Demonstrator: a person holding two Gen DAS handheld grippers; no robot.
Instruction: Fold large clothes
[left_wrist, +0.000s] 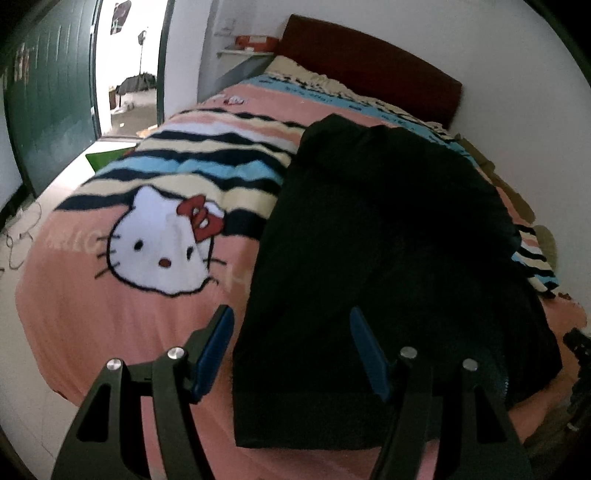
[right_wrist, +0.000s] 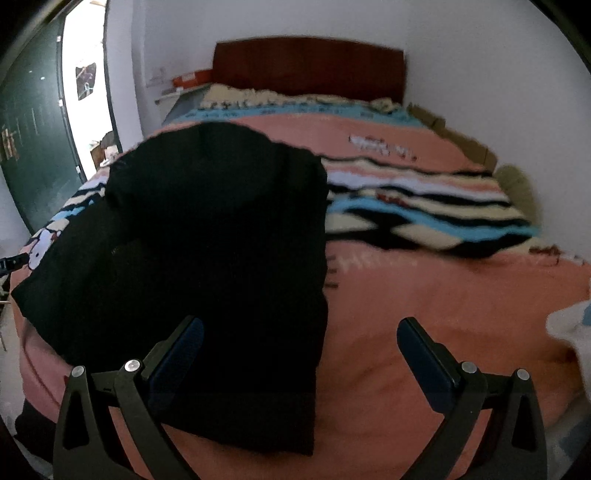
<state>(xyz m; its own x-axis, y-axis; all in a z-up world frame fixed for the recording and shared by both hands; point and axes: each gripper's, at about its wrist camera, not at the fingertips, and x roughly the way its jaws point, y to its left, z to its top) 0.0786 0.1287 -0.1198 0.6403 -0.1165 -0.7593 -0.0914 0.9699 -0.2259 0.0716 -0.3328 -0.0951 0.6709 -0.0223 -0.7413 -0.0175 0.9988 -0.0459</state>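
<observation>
A large black garment (left_wrist: 388, 258) lies on the bed, folded lengthwise into a long strip that runs from the near edge toward the headboard. It also shows in the right wrist view (right_wrist: 221, 266). My left gripper (left_wrist: 291, 321) is open and hovers above the garment's near left corner, holding nothing. My right gripper (right_wrist: 300, 328) is open and hovers above the garment's near right edge, holding nothing.
The bed carries a pink blanket (left_wrist: 122, 317) with a cat face and stripes (right_wrist: 424, 206). A dark red headboard (right_wrist: 310, 66) stands at the far wall. A green door (left_wrist: 48, 96) and an open doorway are on the left. A white object (right_wrist: 572, 328) is at the right edge.
</observation>
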